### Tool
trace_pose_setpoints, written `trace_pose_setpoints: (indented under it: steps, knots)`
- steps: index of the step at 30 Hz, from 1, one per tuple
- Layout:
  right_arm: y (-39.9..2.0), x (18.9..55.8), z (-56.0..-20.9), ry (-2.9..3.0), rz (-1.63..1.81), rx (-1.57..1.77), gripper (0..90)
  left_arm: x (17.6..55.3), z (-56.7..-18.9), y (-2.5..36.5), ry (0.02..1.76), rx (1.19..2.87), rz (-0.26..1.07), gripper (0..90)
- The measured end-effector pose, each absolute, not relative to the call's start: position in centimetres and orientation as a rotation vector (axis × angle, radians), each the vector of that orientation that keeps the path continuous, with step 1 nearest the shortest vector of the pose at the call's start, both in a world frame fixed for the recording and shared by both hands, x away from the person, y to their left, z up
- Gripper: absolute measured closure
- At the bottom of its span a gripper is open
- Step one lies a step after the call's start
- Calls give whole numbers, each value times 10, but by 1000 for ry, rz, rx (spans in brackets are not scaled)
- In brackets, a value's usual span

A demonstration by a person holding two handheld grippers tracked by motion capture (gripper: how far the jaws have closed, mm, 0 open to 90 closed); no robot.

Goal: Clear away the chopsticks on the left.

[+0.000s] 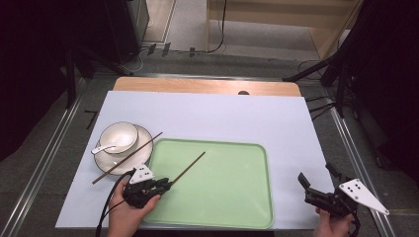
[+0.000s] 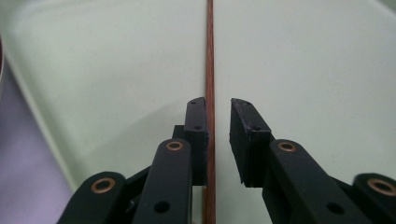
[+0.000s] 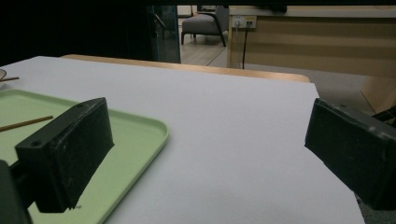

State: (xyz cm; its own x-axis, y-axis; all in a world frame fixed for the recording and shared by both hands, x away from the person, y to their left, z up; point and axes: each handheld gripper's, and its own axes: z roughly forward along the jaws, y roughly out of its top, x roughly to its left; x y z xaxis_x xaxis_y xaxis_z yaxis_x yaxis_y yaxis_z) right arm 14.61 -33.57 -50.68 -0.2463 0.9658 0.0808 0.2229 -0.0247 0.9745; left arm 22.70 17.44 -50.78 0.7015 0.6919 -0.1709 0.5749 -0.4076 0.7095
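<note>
You had the left gripper (image 1: 165, 186) low over the near left corner of the green tray (image 1: 232, 207), and between its jaws ran a brown chopstick (image 1: 190, 167), lying across the tray's floor and angled from that corner up toward the tray's far edge. In the left gripper view the chopstick (image 2: 209, 70) sat flush against one pad while the other pad stood clear of it with a sliver of tray showing between, so the jaws were only narrowly parted and not pinching the stick. Off the tray's left side, you had a second chopstick (image 1: 126, 159) resting slantwise across a white plate (image 1: 146, 148), its lower end out on the white table cover (image 1: 207, 113). On that plate sat a white bowl (image 1: 118, 137) with a white spoon (image 1: 103, 148) leaning out over its rim, all of it just beside the tray's far left corner. Well off the tray's right side, your right gripper (image 1: 316, 180) hung above the table cover near its near right corner, jaws spread wide with nothing between them; the right gripper view showed bare cover between the two black pads (image 3: 70, 149) and the tray's rim (image 3: 156, 140) at the left.
</note>
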Motion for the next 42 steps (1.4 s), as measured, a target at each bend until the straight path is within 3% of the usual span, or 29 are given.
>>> trace_pose_setpoints:
  steps: [8, 16, 28, 42]
  knots:
    - [-335, 147, -507, 1550, 1322, 1273, 13, 253, -514, 134, 945, 2152, 148, 899]
    - [-337, 146, -508, 1546, 1327, 1284, 13, 268, -522, 119, 984, 2183, 176, 900]
    - [-335, 147, -509, 1559, 1325, 1280, 13, 280, -518, 152, 1157, 2132, 292, 900]
    - [-335, 147, -509, 1559, 1326, 1279, 13, 278, -518, 184, 1215, 2080, 313, 900]
